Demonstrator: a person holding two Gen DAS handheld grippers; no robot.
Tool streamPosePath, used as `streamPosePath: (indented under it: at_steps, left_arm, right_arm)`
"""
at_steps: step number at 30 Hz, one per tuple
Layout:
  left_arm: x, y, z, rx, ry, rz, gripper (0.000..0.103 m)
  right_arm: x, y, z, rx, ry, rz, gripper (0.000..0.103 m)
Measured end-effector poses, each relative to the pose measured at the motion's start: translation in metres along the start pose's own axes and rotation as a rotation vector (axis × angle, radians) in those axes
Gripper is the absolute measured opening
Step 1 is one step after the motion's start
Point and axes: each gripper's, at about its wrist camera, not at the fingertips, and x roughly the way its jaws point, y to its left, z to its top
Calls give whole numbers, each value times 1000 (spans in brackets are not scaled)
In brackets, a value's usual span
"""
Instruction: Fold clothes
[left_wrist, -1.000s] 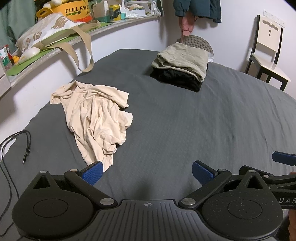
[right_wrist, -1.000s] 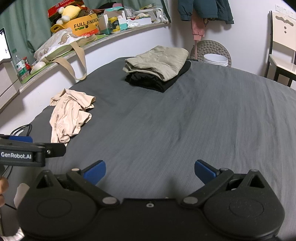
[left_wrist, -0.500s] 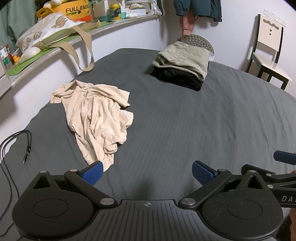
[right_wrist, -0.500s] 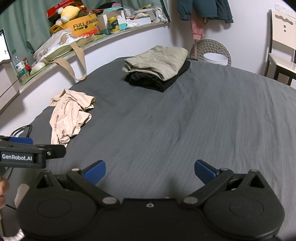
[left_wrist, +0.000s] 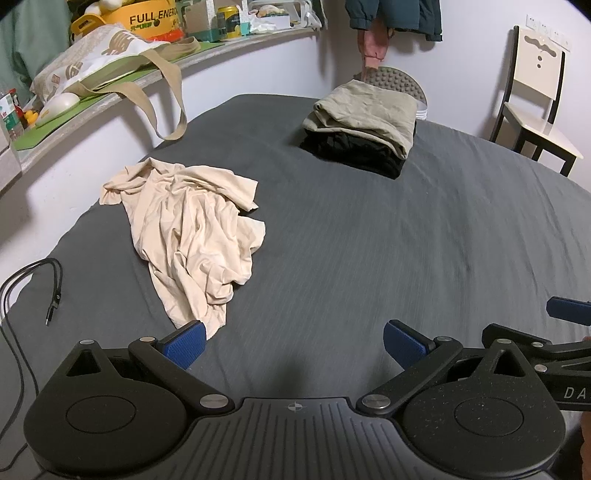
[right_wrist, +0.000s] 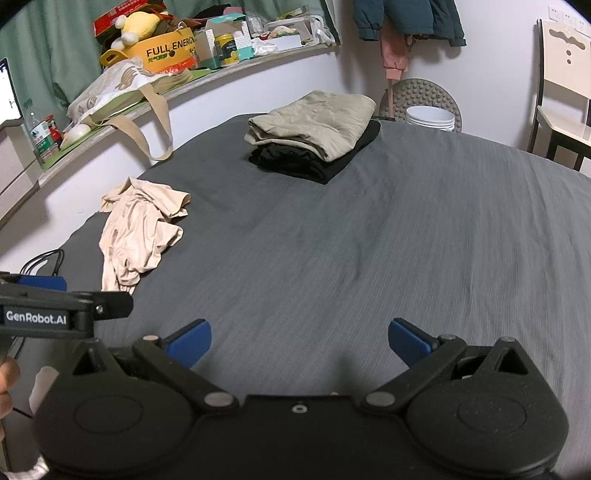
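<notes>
on the left side of the grey bed (left_wrist: 369, 236) a cream shirt (left_wrist: 192, 236) lies crumpled in a heap, sleeves and body bunched together, near the edge that runs along the wall. it looks like the piece not yet folded. a black cable (left_wrist: 40, 280) trails onto the bed just to its left. farther back, toward the middle, a folded stack (left_wrist: 362, 125) sits with an olive garment on top of a black one, edges squared. judging from that, two pieces are done and the cream one is left, so the task seems well along but not finished.

the left gripper (left_wrist: 293, 341) hovers low over the bed with its jaws spread wide and nothing between them. the near hem of the cream shirt lies just beside the blue left pad (left_wrist: 184, 341), close to it or partly behind it; contact cannot be told. the rest of the shirt stretches ahead and to the left of the claw.

the right gripper (right_wrist: 299, 341) also stands spread wide and empty, over bare sheet. from its camera the cream shirt (right_wrist: 140, 232) lies well off to the left, and the folded stack (right_wrist: 314, 136) is ahead, well apart. the left gripper looks the better placed to take the hem first.
</notes>
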Motion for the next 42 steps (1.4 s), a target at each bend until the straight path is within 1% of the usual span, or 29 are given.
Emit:
streamPosePath:
  at_steps: [18,27,32,35,39,42]
  left_arm:
    - [1,0,0,-8,5,0,103]
    - [1,2,-1,-14,8,-8,103]
    - [2,4,0,-26,14,-23,102]
    - [2,6,0,-25,16,-28,103]
    - [0,8,-1,-4,-7,-33,103]
    - [-2,14,-1,-12,-34,-74,103]
  right_arm:
    - [2,2,-2,-5,8,-1,103]
    - [3,1,-3,8,16,14,103]
    - [4,4,-4,-1,11,-4,103]
    - [5,5,-2,9,12,4,103]
    - [8,12,2,12,-26,-17,103]
    - [10,21,3,-31,-65,-27,103]
